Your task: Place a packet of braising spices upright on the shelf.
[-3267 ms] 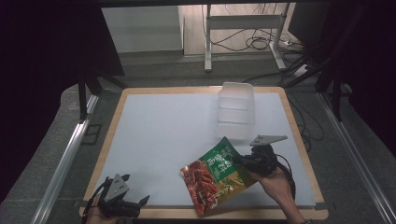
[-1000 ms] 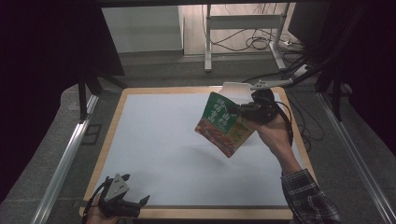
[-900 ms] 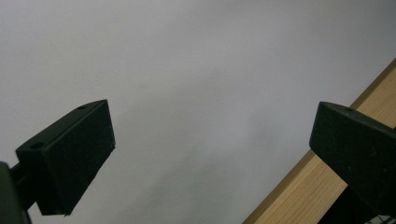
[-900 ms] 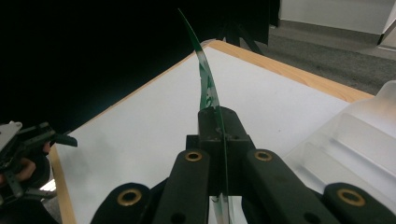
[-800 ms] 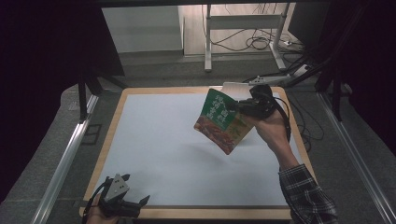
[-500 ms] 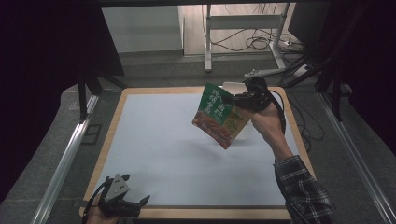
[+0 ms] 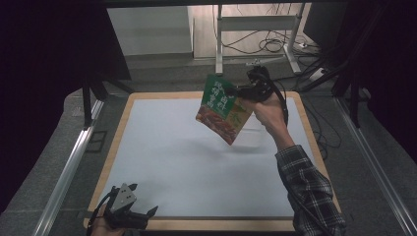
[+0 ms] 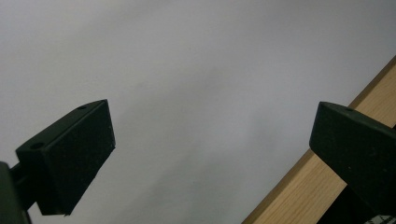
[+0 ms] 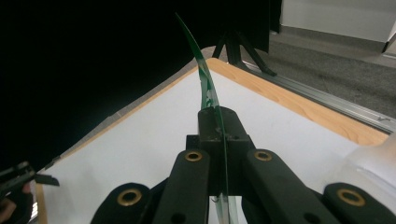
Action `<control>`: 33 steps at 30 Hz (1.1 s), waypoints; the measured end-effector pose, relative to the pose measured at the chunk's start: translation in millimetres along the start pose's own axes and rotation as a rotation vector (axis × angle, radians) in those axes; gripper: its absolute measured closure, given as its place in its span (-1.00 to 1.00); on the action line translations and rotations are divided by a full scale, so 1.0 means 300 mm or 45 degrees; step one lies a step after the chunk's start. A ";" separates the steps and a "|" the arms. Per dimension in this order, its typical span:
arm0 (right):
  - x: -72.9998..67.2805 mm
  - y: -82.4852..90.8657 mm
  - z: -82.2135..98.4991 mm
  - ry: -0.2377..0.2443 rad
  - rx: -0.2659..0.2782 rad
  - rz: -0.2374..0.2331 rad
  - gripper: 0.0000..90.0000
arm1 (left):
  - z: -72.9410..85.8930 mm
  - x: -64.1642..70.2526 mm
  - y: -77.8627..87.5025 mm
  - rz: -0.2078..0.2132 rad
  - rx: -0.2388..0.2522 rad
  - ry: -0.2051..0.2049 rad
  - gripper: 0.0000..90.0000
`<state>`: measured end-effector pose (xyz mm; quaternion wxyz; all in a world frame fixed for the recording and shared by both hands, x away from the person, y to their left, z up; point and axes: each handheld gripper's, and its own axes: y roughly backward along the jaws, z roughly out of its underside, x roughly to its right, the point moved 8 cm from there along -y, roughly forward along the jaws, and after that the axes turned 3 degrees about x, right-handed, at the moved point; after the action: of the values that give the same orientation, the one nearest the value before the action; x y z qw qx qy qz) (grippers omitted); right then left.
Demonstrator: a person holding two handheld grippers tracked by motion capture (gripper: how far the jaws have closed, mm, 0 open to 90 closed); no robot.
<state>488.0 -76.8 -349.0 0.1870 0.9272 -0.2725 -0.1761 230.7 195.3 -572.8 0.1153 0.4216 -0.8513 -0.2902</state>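
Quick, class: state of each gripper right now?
Left gripper: open, holding nothing.
Right gripper: closed on the green snack packet, lifted off the table.

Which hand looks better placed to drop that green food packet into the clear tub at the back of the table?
The right. Its gripper is shut on the packet, lifted beside the clear tub. The left gripper sits open at the table's near edge.

The right gripper (image 9: pixel 218 122) has its jaws clamped on a green packet's (image 9: pixel 205 86) edge above the white table (image 9: pixel 154 140).
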 end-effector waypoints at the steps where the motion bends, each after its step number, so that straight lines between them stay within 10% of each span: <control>1: 0.007 -0.017 -0.018 0.009 0.002 0.003 0.98 | 0.000 0.000 0.000 0.001 0.000 0.000 -1.00; 33: 0.299 -0.067 -0.194 0.058 0.095 0.173 0.98 | 0.001 -0.003 0.001 0.011 0.007 0.013 -1.00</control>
<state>592.5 -97.6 -327.5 0.1700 0.9166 -0.3369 -0.1317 230.8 196.2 -572.8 0.1195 0.4198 -0.8533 -0.2851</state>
